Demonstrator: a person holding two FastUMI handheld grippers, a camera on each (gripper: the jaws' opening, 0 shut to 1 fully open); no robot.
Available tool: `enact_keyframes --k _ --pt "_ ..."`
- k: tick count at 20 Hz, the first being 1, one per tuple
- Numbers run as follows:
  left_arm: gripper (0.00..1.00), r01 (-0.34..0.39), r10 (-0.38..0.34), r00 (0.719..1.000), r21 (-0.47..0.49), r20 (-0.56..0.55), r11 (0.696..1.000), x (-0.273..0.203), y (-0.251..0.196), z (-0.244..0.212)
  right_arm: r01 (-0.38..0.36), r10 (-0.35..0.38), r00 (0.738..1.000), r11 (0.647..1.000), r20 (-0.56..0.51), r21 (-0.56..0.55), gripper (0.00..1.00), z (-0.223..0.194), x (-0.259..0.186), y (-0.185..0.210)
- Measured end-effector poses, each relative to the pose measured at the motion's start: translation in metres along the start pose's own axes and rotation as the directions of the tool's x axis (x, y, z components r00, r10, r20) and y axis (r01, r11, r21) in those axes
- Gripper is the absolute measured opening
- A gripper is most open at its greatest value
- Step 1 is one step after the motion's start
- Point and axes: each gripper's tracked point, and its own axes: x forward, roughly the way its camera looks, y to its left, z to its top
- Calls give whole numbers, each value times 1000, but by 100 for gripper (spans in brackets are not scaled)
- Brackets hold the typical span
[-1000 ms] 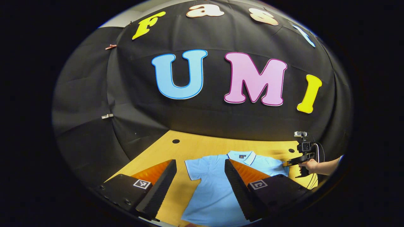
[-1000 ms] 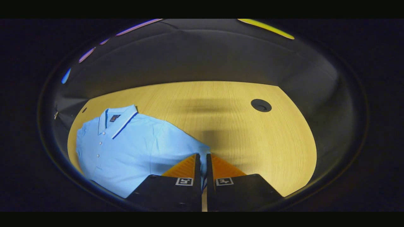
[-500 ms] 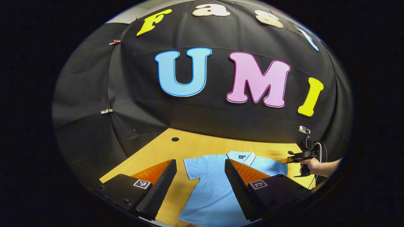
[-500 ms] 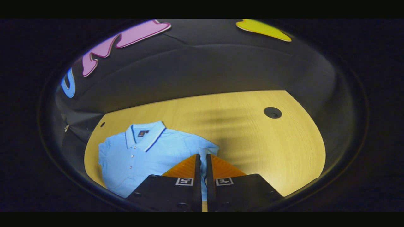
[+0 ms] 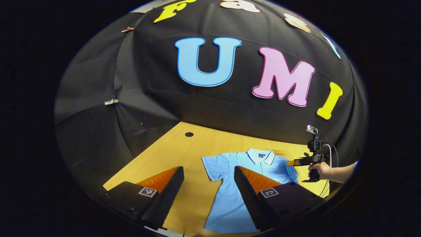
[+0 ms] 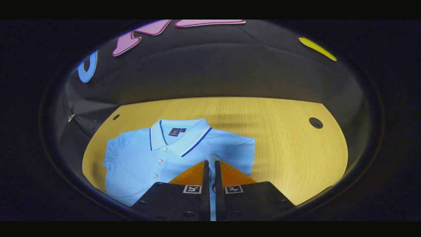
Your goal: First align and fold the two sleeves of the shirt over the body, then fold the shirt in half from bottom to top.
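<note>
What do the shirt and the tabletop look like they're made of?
Shirt: soft matte light-blue cloth, probably a knit polo, judging by its limp drape, stiff striped collar and small buttons. Table: yellowish wood-grain top with a faint sheen; fine parallel lines suggest laminate or veneer, which one is unclear.

left gripper (image 5: 208, 171): two black housing blocks, each with a square black-and-white tag on top; ribbed inner faces on the wedge fingers; round screw heads on the left block; right gripper (image 6: 210, 164): same black blocks, same square tags, screw heads near the bottom edge; seen from the left gripper view: black frame, small camera on top, black cable loop behind it; hand (image 5: 320, 170) on the grip, bare forearm
</note>
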Motion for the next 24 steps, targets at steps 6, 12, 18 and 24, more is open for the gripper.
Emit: enact_keyframes --k 6,12,18,24 --pt "98 17 -17 1000 21 -23 1000 25 1 0 -36 36 998 999 44 3 62 -3 -2 12" --pt "98 95 -92 994 45 -54 995 77 -25 2 -46 47 992 999 121 -8 96 16 -36 7" --pt "98 120 -114 984 35 -135 992 153 -35 -14 -45 51 983 998 175 -33 97 16 -95 -10" --pt "98 95 -77 968 66 -240 993 232 -28 -44 -3 0 982 1000 191 15 98 -9 -146 -45"
